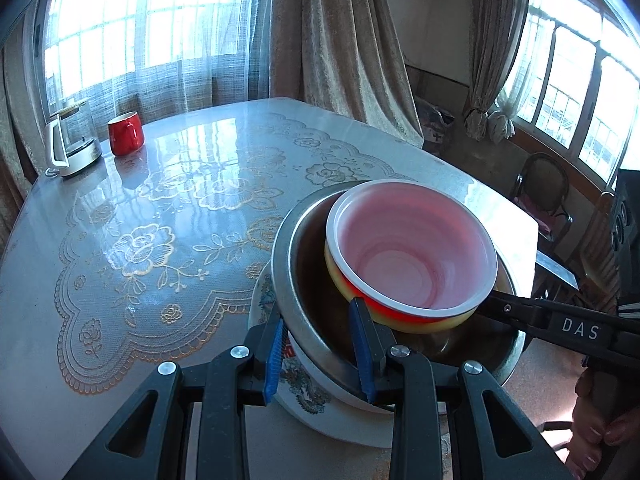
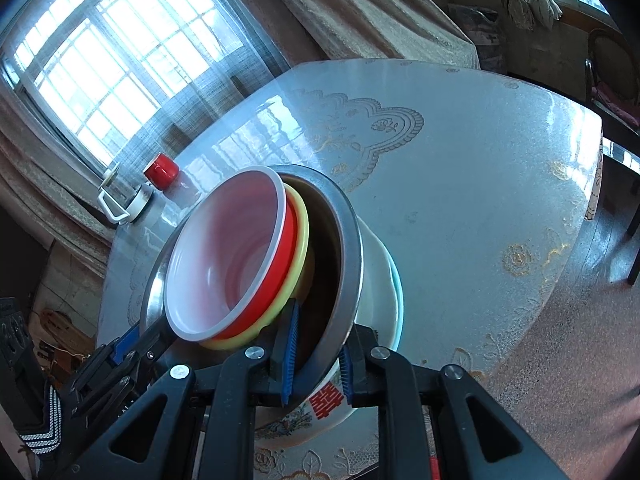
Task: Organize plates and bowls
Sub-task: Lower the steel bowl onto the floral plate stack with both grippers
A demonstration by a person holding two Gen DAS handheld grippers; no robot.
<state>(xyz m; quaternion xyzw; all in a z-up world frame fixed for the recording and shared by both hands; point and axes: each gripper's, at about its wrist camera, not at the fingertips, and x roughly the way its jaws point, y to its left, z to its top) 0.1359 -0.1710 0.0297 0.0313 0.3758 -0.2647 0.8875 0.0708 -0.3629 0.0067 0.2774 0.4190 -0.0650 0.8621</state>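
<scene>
A steel bowl sits nested in a white floral porcelain bowl near the table's front edge. Inside the steel bowl lie stacked plastic bowls, a red one with a pale pink inside on top and a yellow one under it. My left gripper is shut on the steel bowl's near rim, one blue pad outside and one inside. My right gripper is shut on the steel bowl's rim at another spot, above the porcelain bowl. One finger of the right gripper reaches in from the right in the left wrist view.
The table has a glossy lace-patterned cover. A red mug and a glass kettle with a white handle stand at its far left corner. A chair stands beyond the right edge. A person's hand shows at lower right.
</scene>
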